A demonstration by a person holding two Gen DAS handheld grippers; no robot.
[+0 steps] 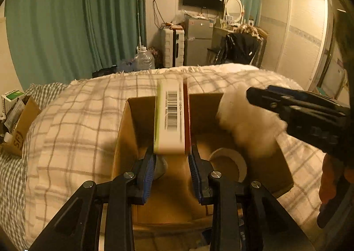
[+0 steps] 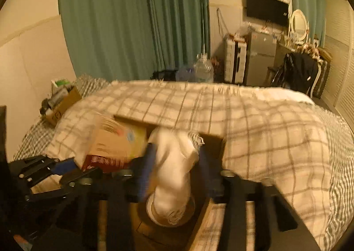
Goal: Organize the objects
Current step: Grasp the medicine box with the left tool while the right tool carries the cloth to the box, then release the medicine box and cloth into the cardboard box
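An open cardboard box (image 1: 130, 131) sits on the plaid bed cover. My left gripper (image 1: 171, 162) is shut on a flat white carton with a barcode (image 1: 171, 118) and holds it upright over the box. The carton (image 2: 117, 147) also shows in the right wrist view, with my left gripper (image 2: 73, 169) beside it. My right gripper (image 2: 177, 162) is shut on a white fluffy cloth (image 2: 174, 162), which hangs into the box above a roll of tape (image 2: 170, 217). In the left wrist view the cloth (image 1: 247, 122) and my right gripper (image 1: 287, 109) are over the box's right side, with the tape roll (image 1: 230, 162) below.
A plaid blanket (image 2: 265, 140) covers the bed around the box. A second cardboard box with small items (image 1: 17, 127) stands at the bed's left edge by the wall. Green curtains, a water jug (image 1: 143, 58), a suitcase, a small fridge and a wardrobe are beyond the bed.
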